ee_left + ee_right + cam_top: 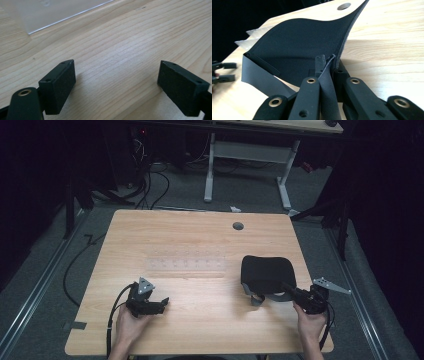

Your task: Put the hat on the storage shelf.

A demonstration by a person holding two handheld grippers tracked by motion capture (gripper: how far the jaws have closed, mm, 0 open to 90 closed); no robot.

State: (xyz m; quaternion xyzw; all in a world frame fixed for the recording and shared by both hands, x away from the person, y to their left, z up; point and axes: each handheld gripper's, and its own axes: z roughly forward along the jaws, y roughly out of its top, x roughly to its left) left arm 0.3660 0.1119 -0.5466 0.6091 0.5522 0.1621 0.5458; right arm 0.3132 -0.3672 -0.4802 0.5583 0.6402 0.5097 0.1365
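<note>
The right gripper is pinching the near edge of a black pad, its jaws closed tight on the material and a grey strap (the pad is lifting off the table on the right side). The left gripper is resting low on the table, jaws gaping wide with nothing between them, well apart from the pad.

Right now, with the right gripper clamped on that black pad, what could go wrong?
The right gripper pinches only the edge of the black pad, so the floppy sheet may slip out or drag. Its grey strap dangles and could snag. The left gripper rests open, apart, giving no support.
</note>
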